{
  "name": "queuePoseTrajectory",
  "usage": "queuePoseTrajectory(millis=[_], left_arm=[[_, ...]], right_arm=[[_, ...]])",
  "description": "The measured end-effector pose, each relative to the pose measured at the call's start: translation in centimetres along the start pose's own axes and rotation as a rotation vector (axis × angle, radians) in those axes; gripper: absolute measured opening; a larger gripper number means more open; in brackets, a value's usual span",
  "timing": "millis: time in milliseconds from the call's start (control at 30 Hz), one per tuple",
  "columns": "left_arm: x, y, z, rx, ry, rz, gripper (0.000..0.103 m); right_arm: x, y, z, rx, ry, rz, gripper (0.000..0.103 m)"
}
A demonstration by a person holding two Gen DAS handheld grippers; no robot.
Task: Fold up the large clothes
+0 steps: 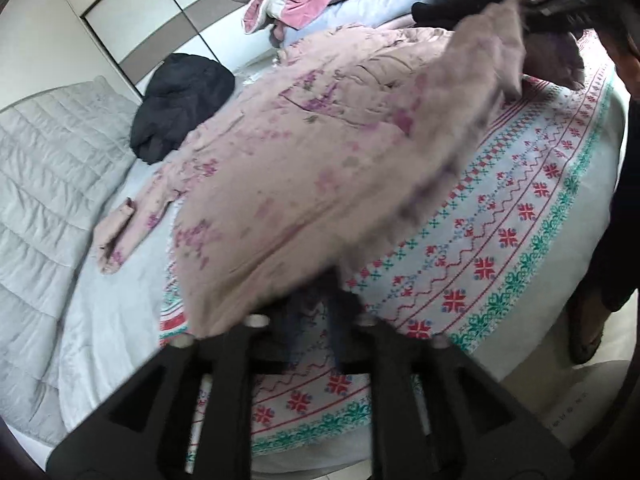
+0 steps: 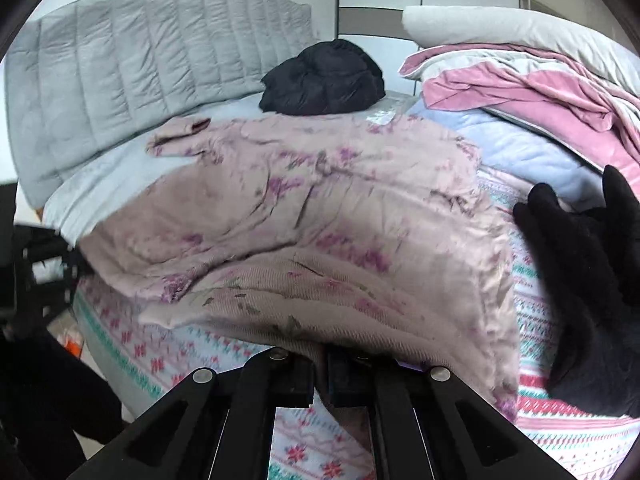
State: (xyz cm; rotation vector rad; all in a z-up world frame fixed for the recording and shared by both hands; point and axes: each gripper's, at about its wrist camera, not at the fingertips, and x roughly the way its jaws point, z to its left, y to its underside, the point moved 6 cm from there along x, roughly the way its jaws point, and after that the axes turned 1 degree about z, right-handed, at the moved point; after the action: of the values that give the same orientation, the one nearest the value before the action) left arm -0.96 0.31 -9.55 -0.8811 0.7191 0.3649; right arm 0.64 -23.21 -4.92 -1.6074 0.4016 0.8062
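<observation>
A large pink floral garment (image 1: 304,160) lies spread over the bed, one sleeve (image 1: 124,232) stretched toward the headboard. My left gripper (image 1: 316,316) is shut on its near edge and lifts it off the sheet. My right gripper (image 2: 324,360) is shut on another edge of the garment (image 2: 320,220), which drapes over its fingers. In the left wrist view the right gripper (image 1: 560,4) shows at the top right with the cloth hanging from it. The left gripper (image 2: 48,256) shows at the left edge of the right wrist view.
The bed has a patterned red and green sheet (image 1: 500,248) and a grey quilted headboard (image 2: 140,60). A black garment (image 2: 324,80) lies near the headboard. A pile of pink and blue bedding (image 2: 540,92) sits at one side. A black-gloved hand (image 2: 592,280) is close by.
</observation>
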Motion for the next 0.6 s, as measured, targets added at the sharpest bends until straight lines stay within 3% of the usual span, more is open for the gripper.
queuePoseTrajectory(millis=[33, 333, 500, 600], left_arm=[[0.2, -0.1, 0.0, -0.001, 0.003, 0.003, 0.039], [1.1, -0.5, -0.3, -0.021, 0.122, 0.028, 0.051], [0.4, -0.4, -2.0, 0.065, 0.088, 0.001, 0.057], [1.8, -1.3, -2.2, 0.099, -0.026, 0.02, 0.059]], right_arm=[[0.1, -0.3, 0.0, -0.005, -0.004, 0.007, 0.004], [1.1, -1.5, -1.0, 0.033, -0.039, 0.023, 0.005], [1.0, -1.6, -1.3, 0.049, -0.061, 0.015, 0.005], [1.1, -1.4, -1.0, 0.037, -0.055, 0.011, 0.005]])
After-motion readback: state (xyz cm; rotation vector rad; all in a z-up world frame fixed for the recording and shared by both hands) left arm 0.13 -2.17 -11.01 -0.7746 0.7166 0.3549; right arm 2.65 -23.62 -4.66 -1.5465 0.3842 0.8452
